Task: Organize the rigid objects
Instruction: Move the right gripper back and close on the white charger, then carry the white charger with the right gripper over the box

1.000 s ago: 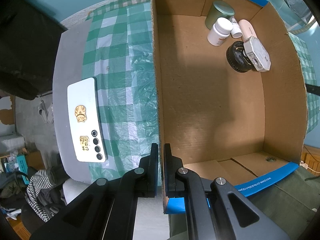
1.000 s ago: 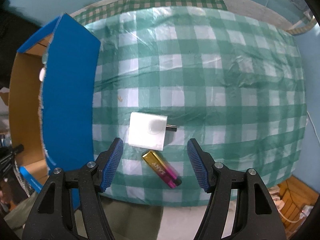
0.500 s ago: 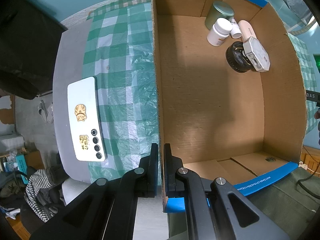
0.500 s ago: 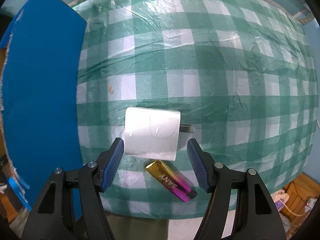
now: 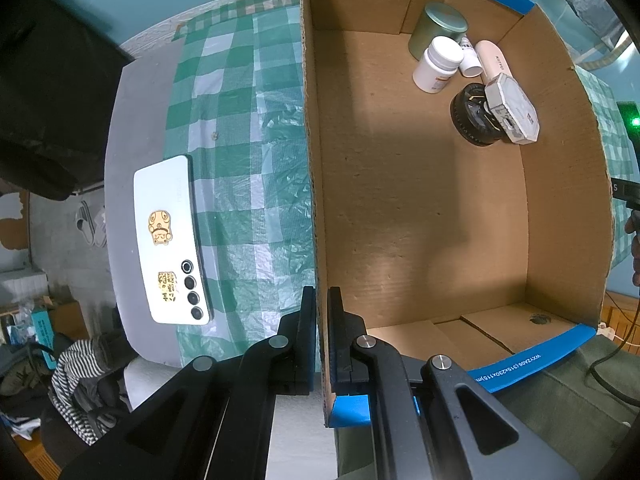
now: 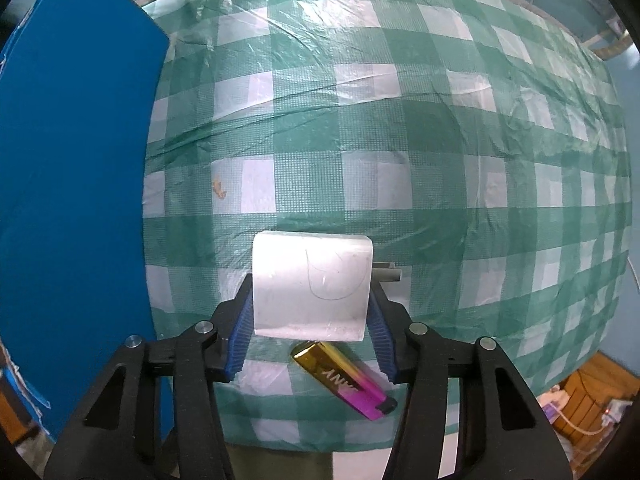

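**A lived-in room at home**

We take this for a home. A green checked plastic cloth (image 6: 400, 120) covers the desk (image 5: 136, 128), a striped garment (image 5: 76, 376) lies heaped below its edge, slippers (image 5: 90, 224) sit on the floor, and a smartphone (image 5: 170, 240) with cartoon stickers rests beside a cardboard box (image 5: 420, 220) of household bottles.

Both wrist views downward, close (shared: cardboard box (image 5: 420, 208)).

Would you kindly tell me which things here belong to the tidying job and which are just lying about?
Job: charger in the right gripper; lighter; box held by the left gripper; bottles and tin inside.

Lying about: phone, tablecloth, clothes.
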A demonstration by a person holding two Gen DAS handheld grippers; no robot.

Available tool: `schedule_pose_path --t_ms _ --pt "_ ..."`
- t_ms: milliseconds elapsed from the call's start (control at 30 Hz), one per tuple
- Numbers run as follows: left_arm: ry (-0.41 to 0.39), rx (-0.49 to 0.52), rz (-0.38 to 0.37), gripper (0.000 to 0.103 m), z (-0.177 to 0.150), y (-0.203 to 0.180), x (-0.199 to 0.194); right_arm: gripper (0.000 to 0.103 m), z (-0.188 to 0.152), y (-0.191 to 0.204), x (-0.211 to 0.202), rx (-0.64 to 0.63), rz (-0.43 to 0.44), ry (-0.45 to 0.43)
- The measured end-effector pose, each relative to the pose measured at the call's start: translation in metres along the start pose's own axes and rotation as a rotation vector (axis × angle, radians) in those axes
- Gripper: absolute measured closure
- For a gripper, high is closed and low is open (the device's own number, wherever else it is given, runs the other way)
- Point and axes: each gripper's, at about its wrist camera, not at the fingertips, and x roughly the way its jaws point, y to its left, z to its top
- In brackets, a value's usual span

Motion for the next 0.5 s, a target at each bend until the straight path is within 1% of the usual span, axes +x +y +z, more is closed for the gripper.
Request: schedule_pose_path --t_ms 233,500 --pt "0.0 0.001 0.001 0.098 0.001 -0.001 0.0 0.054 -0.001 0.008 -0.005 -0.036 0.004 -0.009" --pt "0.001 -0.001 0.0 0.098 0.002 -0.002 0.0 0.054 0.001 0.017 -0.035 -0.088 0.014 -0.044"
